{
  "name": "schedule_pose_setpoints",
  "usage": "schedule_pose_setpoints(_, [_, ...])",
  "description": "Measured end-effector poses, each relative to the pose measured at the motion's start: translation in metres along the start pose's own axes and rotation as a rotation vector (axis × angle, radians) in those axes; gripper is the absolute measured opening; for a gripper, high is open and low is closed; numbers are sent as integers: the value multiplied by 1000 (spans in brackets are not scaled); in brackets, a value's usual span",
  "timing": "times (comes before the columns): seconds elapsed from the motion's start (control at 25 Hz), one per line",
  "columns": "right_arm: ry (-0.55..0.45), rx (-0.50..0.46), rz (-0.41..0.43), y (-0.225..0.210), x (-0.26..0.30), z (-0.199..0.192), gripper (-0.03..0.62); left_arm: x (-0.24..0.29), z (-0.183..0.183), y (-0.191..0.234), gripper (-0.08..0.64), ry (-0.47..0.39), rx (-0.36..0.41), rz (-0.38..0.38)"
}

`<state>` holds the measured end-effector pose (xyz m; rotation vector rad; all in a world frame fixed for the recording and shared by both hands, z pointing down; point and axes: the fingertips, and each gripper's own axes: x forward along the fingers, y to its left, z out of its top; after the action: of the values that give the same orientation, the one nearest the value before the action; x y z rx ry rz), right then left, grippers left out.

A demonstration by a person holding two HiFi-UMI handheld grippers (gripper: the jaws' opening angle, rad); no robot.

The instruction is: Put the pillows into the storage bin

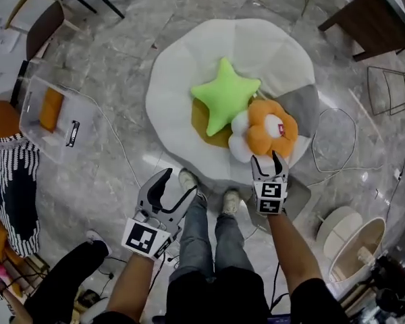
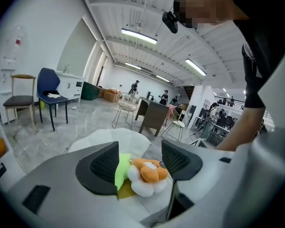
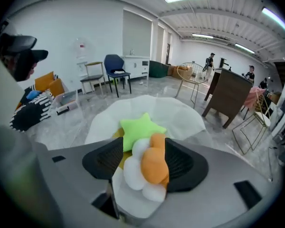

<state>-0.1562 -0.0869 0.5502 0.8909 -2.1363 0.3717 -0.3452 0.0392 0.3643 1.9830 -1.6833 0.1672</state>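
Observation:
A green star pillow [image 1: 226, 96] and an orange-and-white flower pillow [image 1: 268, 130] lie on a big white round cushion [image 1: 256, 46], over a yellow pillow [image 1: 201, 119]. A grey pillow [image 1: 302, 105] lies beside them. The clear storage bin [image 1: 34, 130] stands on the floor at the left, with something orange inside. My right gripper [image 1: 266, 158] is open, its tips at the flower pillow's near edge; in the right gripper view the flower pillow [image 3: 152, 167] shows between the jaws. My left gripper [image 1: 179, 184] is open and holds nothing, short of the cushion, above the person's shoes.
Chairs [image 1: 47, 19] stand at the far left, a dark table [image 1: 364, 19] and a wire stool [image 1: 391, 90] at the right. Cables [image 1: 337, 147] trail over the marble floor. Striped fabric [image 1: 17, 187] lies at the left edge, and round wooden pieces [image 1: 354, 245] lie at the lower right.

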Motion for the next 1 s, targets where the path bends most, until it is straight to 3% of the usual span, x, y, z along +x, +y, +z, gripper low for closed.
schedule_pose_setpoints(0.28, [141,-95,-92,-14,76,-72,301,32,-61,8,295,50,-40,-11])
schedule_pose_setpoints(0.4, [176,-145,-151,-22,101,-90,353,35,-81,18,295,55,-51,6])
schedule_pose_setpoints(0.56, [237,-207,-166,-21,129,-115,371,28,-115,26,294,94,-113,48])
schedule_pose_setpoints(0.8, [275,-357,-207,-23,160,-139,382,14,-156,32,293,157,-165,120])
schedule_pose_setpoints(1.0, [291,-391,-253,-35,169,-141,380,12,-177,29,293,184,-202,146])
